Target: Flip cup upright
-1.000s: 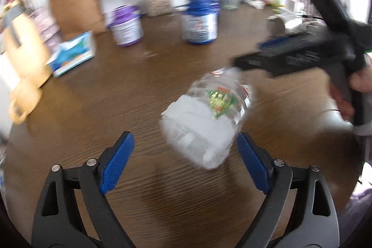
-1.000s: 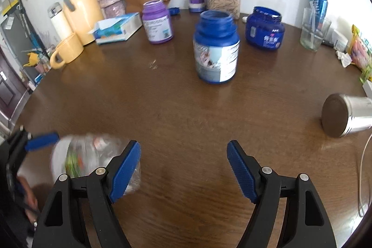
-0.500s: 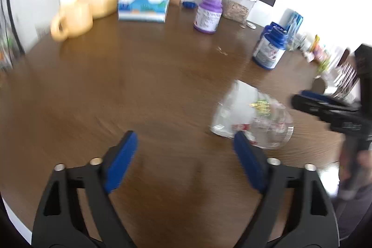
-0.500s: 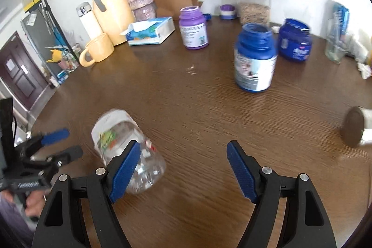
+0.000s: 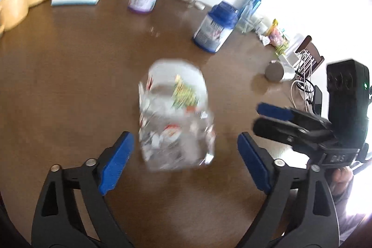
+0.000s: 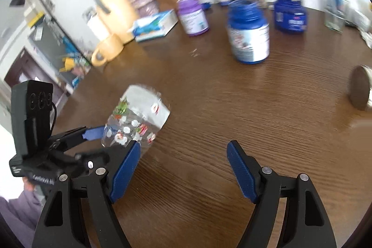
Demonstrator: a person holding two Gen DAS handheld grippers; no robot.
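While the clear cup (image 5: 175, 115) lay blurred on the tabletop (image 5: 69, 76), not yet upright, the left hand-held gripper (image 5: 183, 163) was spread around it, ungripped; the right hand-held gripper (image 6: 183, 169) was released beside it. Next move, by judgement: clamp, then tilt

No text can be read with any certainty. The black body of the right gripper (image 5: 334, 156) carries pale characters that look like "D45", too blurred to confirm. The blue-lidded plastic jar with a white label (image 6: 248, 38) bears print smeared beyond reading, as does the purple-lidded jar (image 6: 194, 15) left of it. The clear plastic cup (image 5: 174, 115) shows only coloured pictures, no legible letters.
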